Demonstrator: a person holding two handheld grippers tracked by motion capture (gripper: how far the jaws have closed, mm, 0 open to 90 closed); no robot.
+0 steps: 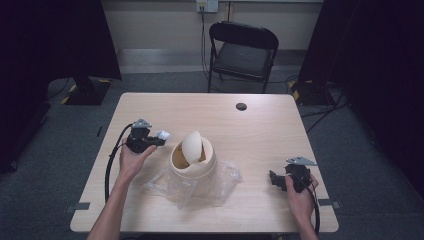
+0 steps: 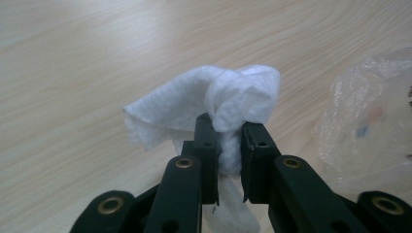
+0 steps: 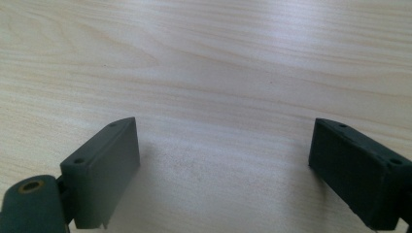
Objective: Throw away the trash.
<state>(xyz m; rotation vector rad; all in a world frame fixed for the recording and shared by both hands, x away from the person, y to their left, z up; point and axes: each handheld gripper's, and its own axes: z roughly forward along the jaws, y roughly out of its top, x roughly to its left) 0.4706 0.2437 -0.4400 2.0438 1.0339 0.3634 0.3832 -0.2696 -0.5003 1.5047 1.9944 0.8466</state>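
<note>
My left gripper [image 1: 156, 138] is shut on a crumpled white tissue [image 1: 162, 135], held just left of a cream bin [image 1: 194, 167] with a tilted swing lid [image 1: 191, 145]. In the left gripper view the jaws pinch the tissue [image 2: 214, 104] between the pads, and the wad bulges above the fingertips [image 2: 206, 127]; the left gripper [image 2: 228, 127] hangs above the wood. My right gripper [image 1: 275, 180] rests near the table's front right, jaws wide apart. In the right gripper view, nothing but bare tabletop lies between the open jaws of the right gripper [image 3: 223, 145].
Crinkled clear plastic [image 1: 220, 182] lies under and around the bin, and its edge shows as clear plastic [image 2: 362, 121] in the left gripper view. A small dark round hole [image 1: 241, 106] sits near the table's far edge. A black folding chair [image 1: 242, 50] stands behind the table [image 1: 260, 130].
</note>
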